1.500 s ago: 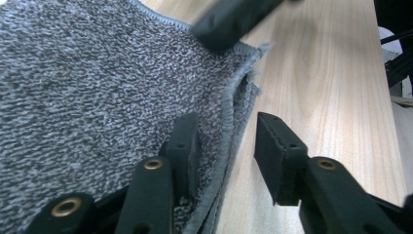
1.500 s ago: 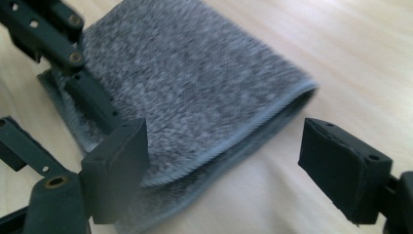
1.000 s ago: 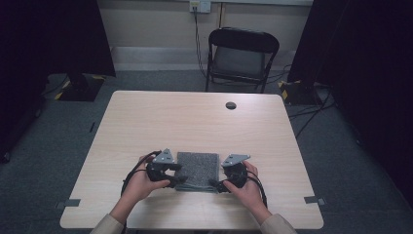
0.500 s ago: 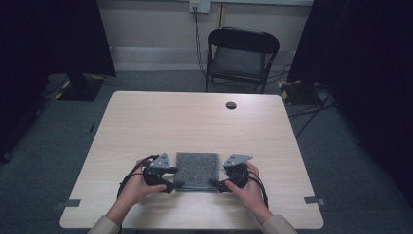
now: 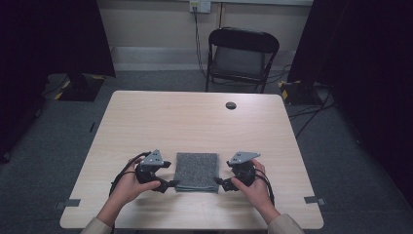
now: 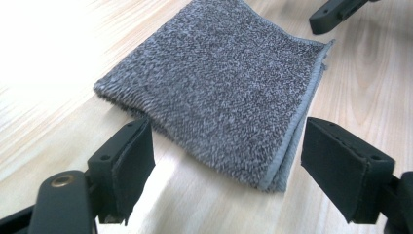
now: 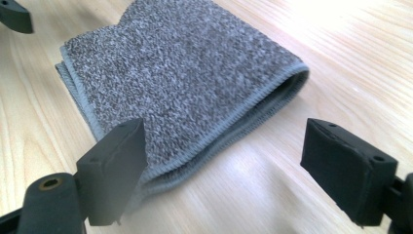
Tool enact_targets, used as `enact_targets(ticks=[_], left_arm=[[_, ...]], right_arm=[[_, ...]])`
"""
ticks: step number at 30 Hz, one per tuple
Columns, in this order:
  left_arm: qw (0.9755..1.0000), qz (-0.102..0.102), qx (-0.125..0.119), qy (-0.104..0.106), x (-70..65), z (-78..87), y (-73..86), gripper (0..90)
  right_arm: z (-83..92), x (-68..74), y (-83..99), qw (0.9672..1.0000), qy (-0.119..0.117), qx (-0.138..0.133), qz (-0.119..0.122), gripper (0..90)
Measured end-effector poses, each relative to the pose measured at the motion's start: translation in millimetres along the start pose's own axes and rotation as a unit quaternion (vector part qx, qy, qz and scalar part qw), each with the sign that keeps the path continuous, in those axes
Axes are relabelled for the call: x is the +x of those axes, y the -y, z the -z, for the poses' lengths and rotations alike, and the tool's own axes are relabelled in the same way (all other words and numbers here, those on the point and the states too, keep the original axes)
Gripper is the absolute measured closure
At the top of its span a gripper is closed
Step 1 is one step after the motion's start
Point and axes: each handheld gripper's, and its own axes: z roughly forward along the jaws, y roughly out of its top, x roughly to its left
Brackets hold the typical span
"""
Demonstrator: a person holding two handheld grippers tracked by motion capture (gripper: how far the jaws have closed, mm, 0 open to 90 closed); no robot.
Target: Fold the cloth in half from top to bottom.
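Both grippers have backed off the folded towel, left jaws just opening, both pairs apart.

One folded grey towel, two grippers, one black disc and one chair are counted.

Grey folded towel, flat near table's front edge

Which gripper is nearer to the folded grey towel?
Left, slightly. The left gripper sits at the folded grey towel's left near corner, jaws just opened; the right gripper sits just off its right near corner.
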Motion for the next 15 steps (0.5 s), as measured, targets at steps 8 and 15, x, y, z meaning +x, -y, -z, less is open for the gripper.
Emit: enact_targets(ticks=[8,15], left_arm=[[0.9999,0.01,0.0,-0.01,3.9,15.3,11.7,18.3],[0.9998,0.019,0.003,-0.012,5.6,20.2,17.8,18.2]], right_arm=[[12.6,-3.5,6.9,1.0,-0.005,-0.005,-0.006,15.9],[20.3,-8.0,13.0,0.9999,-0.005,-0.005,-0.013,16.0]])
